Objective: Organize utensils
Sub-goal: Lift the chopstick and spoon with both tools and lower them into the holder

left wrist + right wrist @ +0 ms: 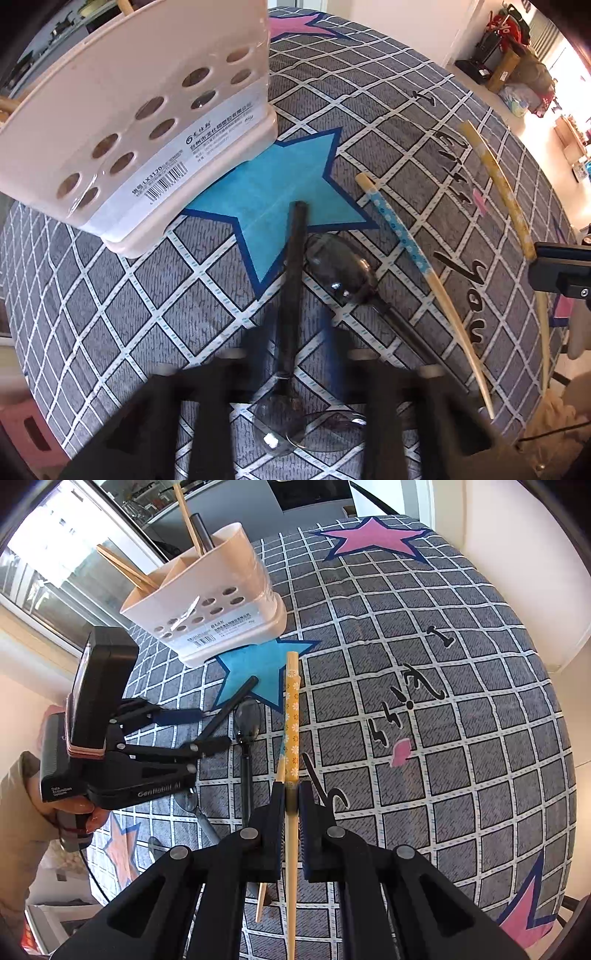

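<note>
holder (207, 602): cream plastic utensil caddy, round holes in its wall, barcode label, upright on the blue star; chopsticks and a dark handle stand inside.
yellow chopstick (291, 716): flower print, raised off the cloth.
blue chopstick (402, 243): dotted, flat on the cloth.
spoons (343, 269): two dark-handled, bowls glossy, beside each other near the star.

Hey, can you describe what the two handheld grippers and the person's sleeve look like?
Both grippers are matte black plastic with slotted linkage arms and silver pivot pins. The left gripper carries a boxy black module with small white lettering on its body, plus a thin black cable trailing below. The right gripper looks the same. The sleeve is tan.
</note>
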A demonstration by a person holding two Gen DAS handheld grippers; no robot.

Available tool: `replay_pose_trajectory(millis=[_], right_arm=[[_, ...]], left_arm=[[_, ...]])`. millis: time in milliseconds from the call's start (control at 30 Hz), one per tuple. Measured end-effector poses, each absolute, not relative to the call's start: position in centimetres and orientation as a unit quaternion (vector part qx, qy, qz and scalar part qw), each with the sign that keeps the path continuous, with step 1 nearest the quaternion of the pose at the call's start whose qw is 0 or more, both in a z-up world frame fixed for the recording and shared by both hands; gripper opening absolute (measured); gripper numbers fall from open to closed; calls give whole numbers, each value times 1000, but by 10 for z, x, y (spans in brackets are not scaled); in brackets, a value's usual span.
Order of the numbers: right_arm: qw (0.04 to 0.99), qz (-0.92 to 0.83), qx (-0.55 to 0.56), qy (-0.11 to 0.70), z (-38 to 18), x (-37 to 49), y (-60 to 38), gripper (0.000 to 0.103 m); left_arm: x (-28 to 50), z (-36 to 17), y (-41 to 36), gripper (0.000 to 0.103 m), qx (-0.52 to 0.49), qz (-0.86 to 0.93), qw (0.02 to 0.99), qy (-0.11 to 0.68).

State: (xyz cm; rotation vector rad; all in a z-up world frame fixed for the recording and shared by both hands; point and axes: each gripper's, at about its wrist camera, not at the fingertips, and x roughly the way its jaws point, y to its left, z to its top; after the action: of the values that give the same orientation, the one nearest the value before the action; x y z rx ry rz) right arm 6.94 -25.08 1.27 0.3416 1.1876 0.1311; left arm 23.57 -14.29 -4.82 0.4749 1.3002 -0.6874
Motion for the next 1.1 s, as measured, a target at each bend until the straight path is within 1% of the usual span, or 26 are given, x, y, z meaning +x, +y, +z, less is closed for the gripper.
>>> replay_pose_trajectory(millis=[100, 233, 467, 667, 933, 1100], right_arm=[[814, 62, 161, 555, 13, 69, -251, 8], [813, 63, 162, 555, 13, 68, -251, 8], [817, 63, 164, 550, 13, 66, -252, 8], [824, 67, 171, 536, 20, 64, -250, 8], [850, 80, 167, 493, 52, 70, -245, 8], [872, 89, 158, 456, 83, 82, -240, 8]], left_arm=[[236, -49, -141, 43, 201, -316, 715, 590], [224, -44, -130, 43, 199, -310, 739, 564], [196, -16, -89, 43, 106, -282, 803, 514], [186, 21, -60, 43, 42, -263, 847, 460], [177, 67, -29, 43, -28, -236, 887, 397], [184, 92, -12, 43, -44, -225, 901, 368]])
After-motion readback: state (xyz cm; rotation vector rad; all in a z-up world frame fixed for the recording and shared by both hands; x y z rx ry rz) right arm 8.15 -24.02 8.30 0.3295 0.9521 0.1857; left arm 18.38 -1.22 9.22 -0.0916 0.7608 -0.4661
